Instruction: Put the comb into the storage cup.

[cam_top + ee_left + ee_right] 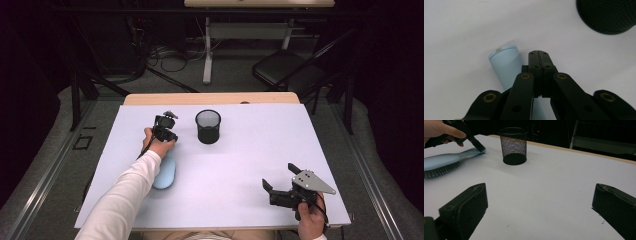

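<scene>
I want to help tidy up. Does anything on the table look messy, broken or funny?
Nothing looks spilled or broken. The black mesh cup stands upright. The light blue plastic hairbrush lies flat, bristles down, outside the cup. The left gripper has its jaws shut beside the handle tip, not around it.

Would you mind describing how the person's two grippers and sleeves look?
Both grippers are black with two jaws. The left gripper has brass-coloured rivets on its linkage. The right gripper carries a grey three-cornered plate and a black cable. The left arm wears a white long sleeve.
</scene>
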